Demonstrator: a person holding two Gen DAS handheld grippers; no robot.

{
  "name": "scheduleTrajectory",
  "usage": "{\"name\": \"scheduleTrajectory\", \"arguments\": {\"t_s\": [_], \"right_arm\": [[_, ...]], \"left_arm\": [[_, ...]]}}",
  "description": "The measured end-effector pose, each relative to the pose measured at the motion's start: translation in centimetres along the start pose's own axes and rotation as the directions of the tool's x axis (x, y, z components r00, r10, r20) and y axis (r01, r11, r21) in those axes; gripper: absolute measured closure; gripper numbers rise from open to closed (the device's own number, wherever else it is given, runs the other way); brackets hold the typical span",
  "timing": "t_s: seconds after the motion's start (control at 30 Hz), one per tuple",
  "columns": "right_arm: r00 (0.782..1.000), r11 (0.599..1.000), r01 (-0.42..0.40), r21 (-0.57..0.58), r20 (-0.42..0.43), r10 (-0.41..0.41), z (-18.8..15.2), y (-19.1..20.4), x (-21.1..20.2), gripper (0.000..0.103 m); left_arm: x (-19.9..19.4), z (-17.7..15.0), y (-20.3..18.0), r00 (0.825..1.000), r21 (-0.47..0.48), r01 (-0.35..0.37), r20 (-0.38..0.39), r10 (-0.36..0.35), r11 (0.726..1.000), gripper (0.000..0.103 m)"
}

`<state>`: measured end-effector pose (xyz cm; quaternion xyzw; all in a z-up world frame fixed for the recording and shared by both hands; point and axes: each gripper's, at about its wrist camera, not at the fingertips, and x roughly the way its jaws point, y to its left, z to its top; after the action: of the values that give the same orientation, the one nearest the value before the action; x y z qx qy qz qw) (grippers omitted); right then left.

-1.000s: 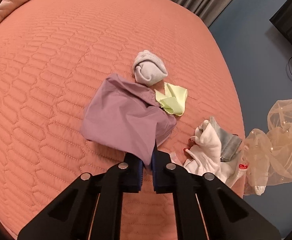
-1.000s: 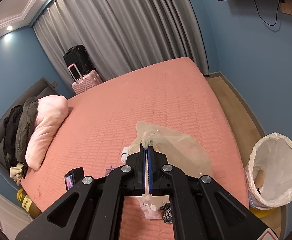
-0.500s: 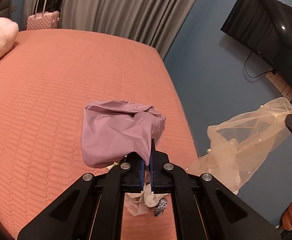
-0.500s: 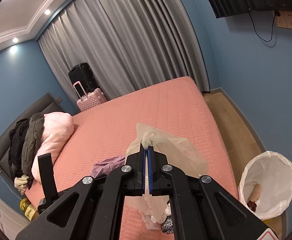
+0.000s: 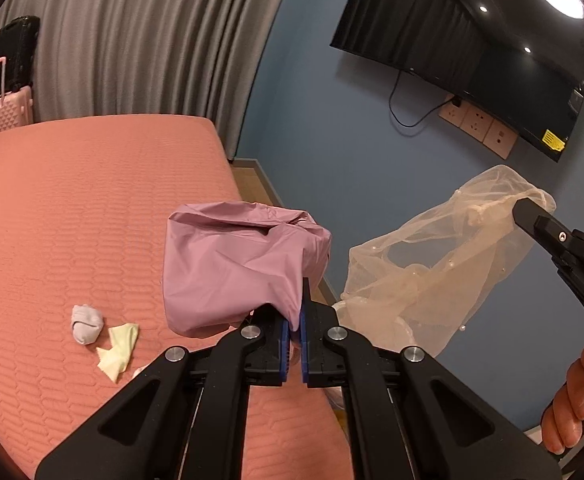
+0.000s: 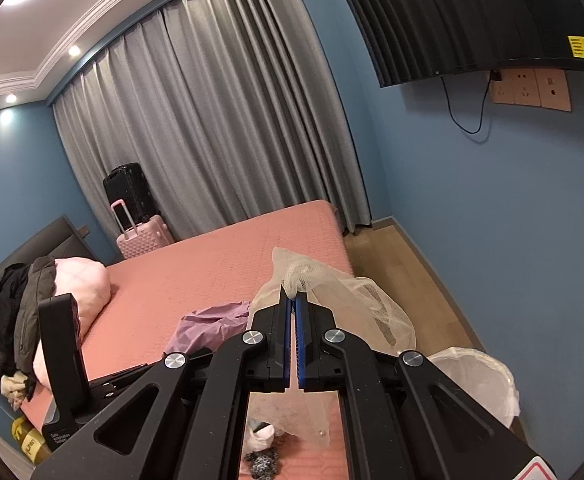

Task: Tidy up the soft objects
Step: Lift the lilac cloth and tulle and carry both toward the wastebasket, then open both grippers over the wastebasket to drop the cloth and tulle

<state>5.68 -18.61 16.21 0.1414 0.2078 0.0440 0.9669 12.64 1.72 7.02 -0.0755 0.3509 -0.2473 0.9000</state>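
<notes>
My left gripper (image 5: 296,326) is shut on a purple cloth bag (image 5: 236,268), held in the air above the pink bed (image 5: 92,208). My right gripper (image 6: 292,304) is shut on a sheer beige mesh bag (image 6: 355,300) with small pearls; the mesh bag (image 5: 431,256) hangs to the right in the left wrist view. A rolled grey sock (image 5: 86,323) and a pale yellow cloth (image 5: 119,346) lie on the bed at lower left. A white soft item (image 6: 262,438) and a dark speckled one (image 6: 264,465) lie on the bed below my right gripper.
A pink pillow (image 6: 80,280) and dark clothes (image 6: 12,320) sit at the bed's head. Suitcases (image 6: 140,220) stand by the grey curtain. A bin with a white liner (image 6: 479,384) stands on the wood floor to the right. A person's hand (image 5: 575,404) holds the right tool.
Both grippers have risen with their bags. The purple bag left the bed and now hangs in the air; the left view has tilted up toward the wall and the TV.
</notes>
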Motion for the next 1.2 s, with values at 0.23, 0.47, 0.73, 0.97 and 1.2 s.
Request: {"name": "scheduleTrajectory", "arguments": {"t_s": [0.23,0.47,0.73,0.97,1.2], "right_arm": [[0.996,0.996,0.085,0.029,-0.029,-0.085,-0.6,-5.9,-0.6,0.101],[0.986,0.986,0.151,0.069,-0.085,-0.145,-2.3,-10.8,0.8,0.101],[0.970,0.975,0.206,0.085,-0.149,-0.192,-4.2,-14.5,2.7,0.100],[0.963,0.967,0.233,0.107,-0.165,-0.214,-5.3,-15.9,3.4,0.085],[0.963,0.967,0.233,0.106,-0.161,-0.215,-5.8,-15.7,2.9,0.079]], "left_arm": [[3.2,-0.1,-5.4,0.998,0.085,0.048,-0.048,-0.044,0.995,0.099],[7.0,-1.4,-9.5,0.990,0.142,0.093,-0.123,-0.075,0.986,0.099],[10.7,-2.8,-12.4,0.975,0.204,0.141,-0.200,-0.100,0.969,0.097],[12.2,-3.3,-13.2,0.971,0.181,0.126,-0.224,-0.084,0.975,0.052],[11.9,-3.6,-13.9,0.980,0.200,0.093,-0.193,-0.054,0.975,0.050]]}}
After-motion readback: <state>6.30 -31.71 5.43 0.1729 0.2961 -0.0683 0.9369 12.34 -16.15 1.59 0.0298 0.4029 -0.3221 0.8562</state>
